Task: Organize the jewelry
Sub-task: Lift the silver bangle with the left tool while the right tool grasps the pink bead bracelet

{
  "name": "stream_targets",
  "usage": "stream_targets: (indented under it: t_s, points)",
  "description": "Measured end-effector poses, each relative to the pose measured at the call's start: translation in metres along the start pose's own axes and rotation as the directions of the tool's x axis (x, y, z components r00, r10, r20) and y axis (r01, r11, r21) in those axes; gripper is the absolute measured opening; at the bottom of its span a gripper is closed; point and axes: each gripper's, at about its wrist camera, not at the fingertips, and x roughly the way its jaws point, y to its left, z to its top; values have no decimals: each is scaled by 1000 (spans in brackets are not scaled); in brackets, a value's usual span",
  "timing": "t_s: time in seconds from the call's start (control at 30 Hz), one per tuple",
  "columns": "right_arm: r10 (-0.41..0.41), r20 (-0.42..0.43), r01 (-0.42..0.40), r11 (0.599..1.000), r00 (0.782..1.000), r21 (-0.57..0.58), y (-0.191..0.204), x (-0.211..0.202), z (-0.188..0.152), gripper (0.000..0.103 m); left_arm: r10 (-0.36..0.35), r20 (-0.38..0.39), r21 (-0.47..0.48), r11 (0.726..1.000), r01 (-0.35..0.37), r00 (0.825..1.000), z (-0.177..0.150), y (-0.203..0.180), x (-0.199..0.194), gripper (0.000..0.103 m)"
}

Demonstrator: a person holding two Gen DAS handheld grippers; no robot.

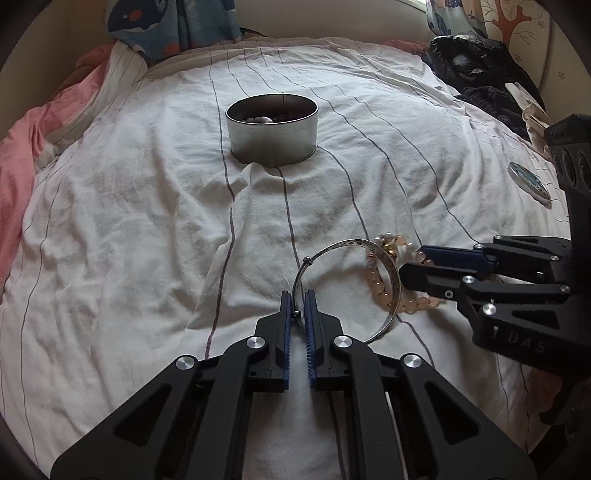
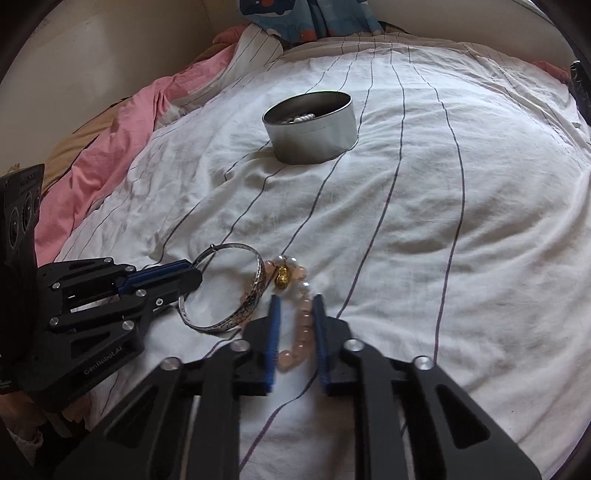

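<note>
Gripping the silver bangle [image 1: 347,288], left hand-held gripper [image 1: 297,295] faces the tin [image 1: 272,142] straight ahead; right hand-held gripper [image 2: 295,306] clamps the bead bracelet [image 2: 301,332].

Silver bangle [image 1: 351,280], pink-beaded bracelet [image 2: 301,332], grey tin [image 1: 272,129], white dark-striped sheet [image 1: 147,221]

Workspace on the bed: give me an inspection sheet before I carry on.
Surface: white striped sheet, wrinkled.
Job's things: silver bangle and pink bead bracelet lying side by side; round tin further back, beads inside.
Clutter: round lid, black bag.
Grippers: left gripper shut on silver bangle; right gripper shut on pink bead bracelet.
Cables: nothing seen.
Surroundings: pink bedding, patterned fabric.
</note>
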Motion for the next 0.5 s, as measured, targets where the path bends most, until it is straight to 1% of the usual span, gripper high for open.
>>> stream_targets:
  t_s: [0.07,0.17,0.2,0.27,0.33,0.37,0.4,0.43,0.5]
  points:
    - [-4,-1,4,1000,1000,-7,1,1,-1,9,-2,5,2,1000,2,1000,-1,2,-5,6]
    - [-20,-3,20,1000,1000,4,-1,5,-1,10,14,-9,5,1000,-14,1000,-2,5,0,7]
    - [-25,-8,25,1000,1000,-1,-1,7,-1,10,9,-17,-2,1000,-9,1000,-2,6,4,9]
    - [-43,-10,43,999,999,-25,3,9,-2,10,-7,-15,-7,1000,7,1000,-4,6,11,24]
    - [-42,-7,42,999,999,-32,4,8,-2,9,5,-11,8,1000,-5,1000,-5,1,16,27]
    - [-30,-1,30,999,1000,-24,3,6,-1,9,12,-13,12,1000,-12,1000,-4,-1,16,27]
    - [-11,10,11,1000,1000,-9,1,3,-1,9,4,-13,10,1000,-4,1000,-2,-1,15,22]
    - [9,27,-9,1000,1000,12,-2,-1,0,8,-1,-10,7,1000,1,1000,-1,0,12,6]
    - [39,68,-42,998,997,53,-9,-11,3,8,-21,21,-1,1000,21,1000,1,2,3,5]
